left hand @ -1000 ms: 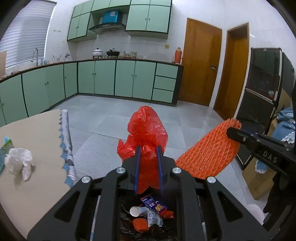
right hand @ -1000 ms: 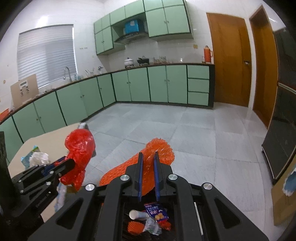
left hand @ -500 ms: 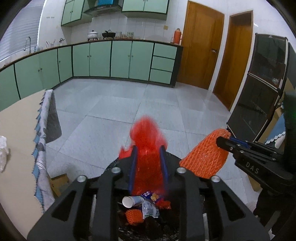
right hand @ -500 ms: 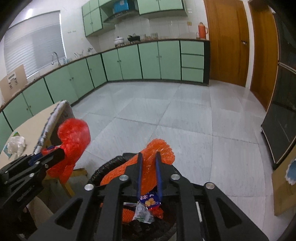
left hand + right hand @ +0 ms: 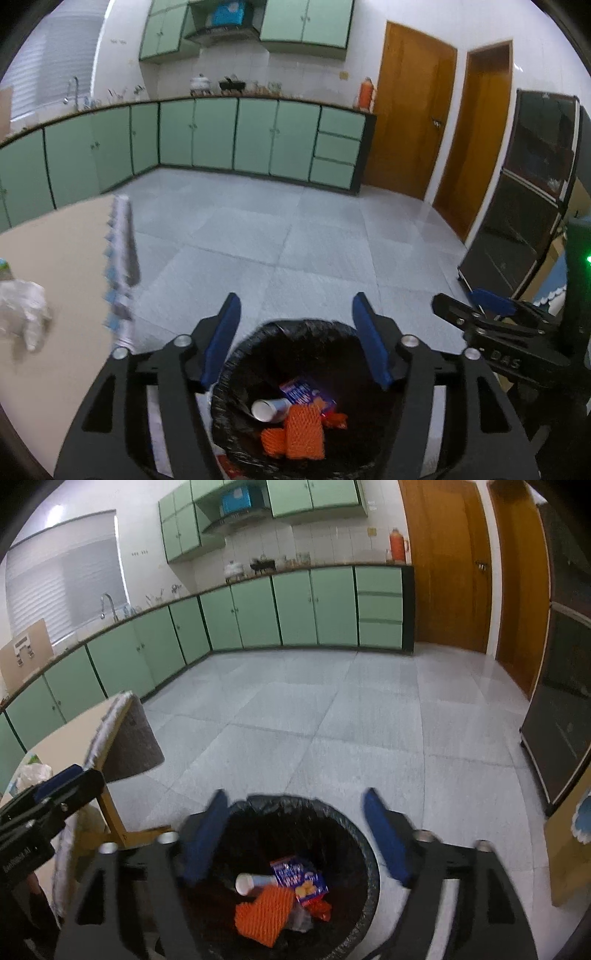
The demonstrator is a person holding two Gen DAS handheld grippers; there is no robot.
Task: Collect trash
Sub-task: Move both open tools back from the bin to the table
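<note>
While both grippers gape, bin rim [image 5: 295, 326] lies between.

The right gripper [image 5: 295, 834] hangs with its blue-padded jaws spread wide above a black-lined trash bin [image 5: 354, 827]. Directly below lie an orange foam net [image 5: 264, 917], a white cup [image 5: 249, 882] and a snack wrapper [image 5: 297, 878]. The left gripper [image 5: 55, 786] is off to its left.

Both mounted behind open tongs, angled down and close over the round black-lined trash bin [image 5: 295, 332] [image 5: 354, 823], facing green kitchen cabinets [image 5: 255, 136] [image 5: 295, 609]. Shared too: grey tiled floor [image 5: 295, 236] [image 5: 332, 709], beige desk [image 5: 55, 258] [image 5: 70, 738].
</note>
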